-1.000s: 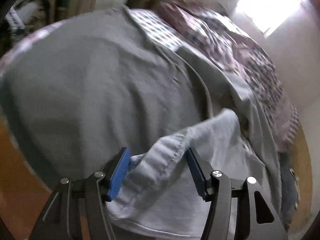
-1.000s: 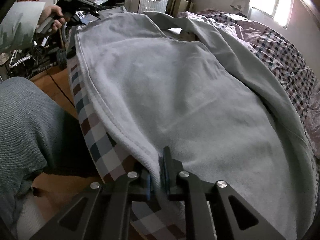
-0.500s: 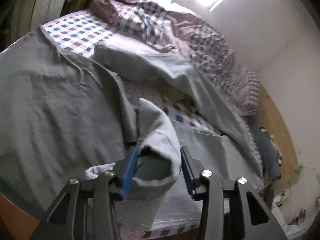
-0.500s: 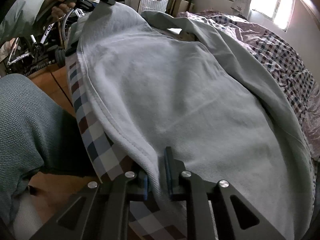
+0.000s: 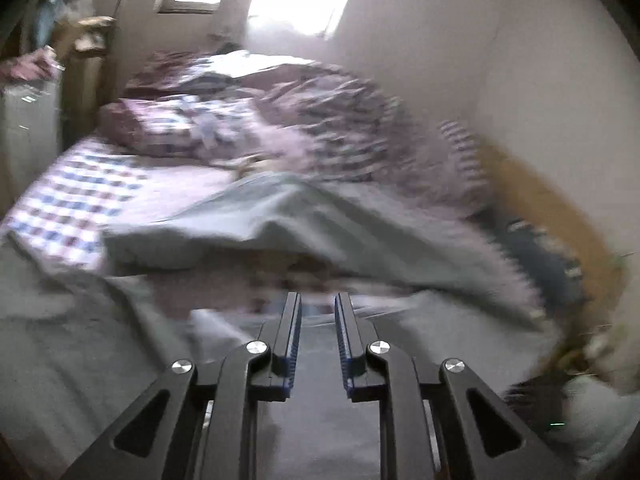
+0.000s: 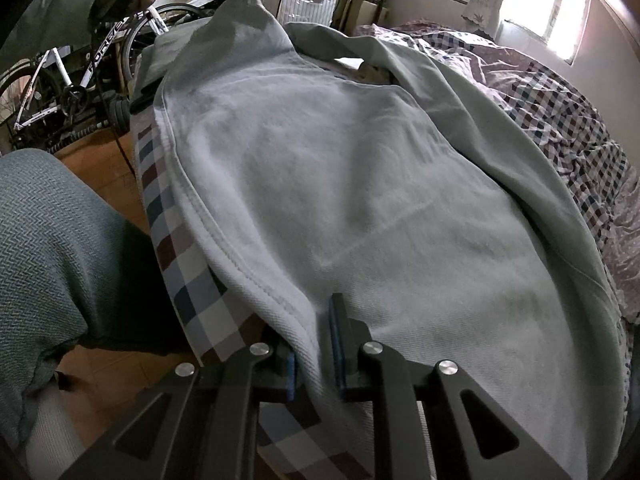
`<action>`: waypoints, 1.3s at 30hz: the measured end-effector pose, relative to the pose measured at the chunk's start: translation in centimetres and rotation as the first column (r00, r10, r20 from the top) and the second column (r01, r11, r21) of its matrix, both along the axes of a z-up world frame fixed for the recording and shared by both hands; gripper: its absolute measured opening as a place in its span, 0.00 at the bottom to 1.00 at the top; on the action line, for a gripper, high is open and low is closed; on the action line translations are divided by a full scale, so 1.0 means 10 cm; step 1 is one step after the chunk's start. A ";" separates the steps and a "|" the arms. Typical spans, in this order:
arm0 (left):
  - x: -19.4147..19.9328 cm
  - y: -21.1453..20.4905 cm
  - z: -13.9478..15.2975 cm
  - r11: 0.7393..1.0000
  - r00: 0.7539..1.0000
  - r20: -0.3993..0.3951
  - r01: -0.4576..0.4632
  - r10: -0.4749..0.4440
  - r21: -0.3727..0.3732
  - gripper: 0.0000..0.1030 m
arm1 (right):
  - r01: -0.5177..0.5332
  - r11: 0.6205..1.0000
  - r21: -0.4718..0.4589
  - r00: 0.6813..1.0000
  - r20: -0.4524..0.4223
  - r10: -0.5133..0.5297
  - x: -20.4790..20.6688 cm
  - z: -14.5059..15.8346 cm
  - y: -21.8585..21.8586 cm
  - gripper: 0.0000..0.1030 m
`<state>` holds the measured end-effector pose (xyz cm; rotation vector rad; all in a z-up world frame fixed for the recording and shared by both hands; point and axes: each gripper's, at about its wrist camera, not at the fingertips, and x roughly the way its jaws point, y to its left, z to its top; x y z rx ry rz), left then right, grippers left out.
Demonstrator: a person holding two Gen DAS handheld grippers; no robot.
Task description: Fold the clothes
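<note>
A large pale grey-green sweatshirt (image 6: 340, 184) lies spread on a bed with a checked sheet (image 6: 176, 256). My right gripper (image 6: 314, 332) has its jaws a little apart with the sweatshirt's hem (image 6: 256, 276) running between them at the near bed edge. In the blurred left wrist view the sweatshirt (image 5: 280, 216) lies rumpled ahead, and my left gripper (image 5: 317, 312) is held above it with a narrow gap between its jaws and nothing in it.
A checked quilt (image 6: 560, 112) is heaped at the far side of the bed near the windows (image 6: 560, 20). A white bicycle (image 6: 60, 80) and boxes (image 6: 312, 0) stand at the left. My leg (image 6: 52, 248) is beside the bed over the wooden floor.
My left gripper let go of the sweatshirt's cuff, narrowed its jaws and swung up and away. My right gripper's jaws opened slightly around the hem.
</note>
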<state>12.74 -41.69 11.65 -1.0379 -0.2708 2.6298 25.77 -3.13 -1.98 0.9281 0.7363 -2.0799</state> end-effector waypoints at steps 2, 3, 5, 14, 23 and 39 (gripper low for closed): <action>-0.04 -0.14 -0.12 0.996 0.995 0.056 -0.077 0.079 -0.037 0.17 | 0.000 1.000 -0.002 1.000 -0.001 0.000 0.00 0.01 0.00 0.13; -0.05 -0.23 -0.19 0.993 0.990 0.086 -0.111 0.114 -0.042 0.18 | 0.001 1.000 -0.004 1.000 -0.002 -0.001 0.00 0.01 0.00 0.13; -0.07 -0.41 -0.32 0.987 0.977 0.146 -0.158 0.158 -0.011 0.29 | 0.002 1.000 -0.007 1.000 -0.002 -0.002 0.00 0.02 0.01 0.13; -0.40 -0.56 -0.54 0.968 0.911 0.401 -0.182 0.100 0.172 0.48 | 0.004 1.000 0.005 1.000 -0.009 -0.004 0.00 -0.01 -0.02 0.18; -0.60 -0.31 -0.81 0.977 0.865 0.487 -0.191 0.119 0.100 0.04 | -0.001 1.000 0.011 1.000 -0.010 0.001 -0.01 -0.03 -0.03 0.20; -0.42 -0.32 -0.55 0.990 0.923 0.381 -0.102 0.059 0.094 0.06 | -0.003 1.000 0.015 1.000 -0.012 0.003 -0.01 -0.03 -0.05 0.21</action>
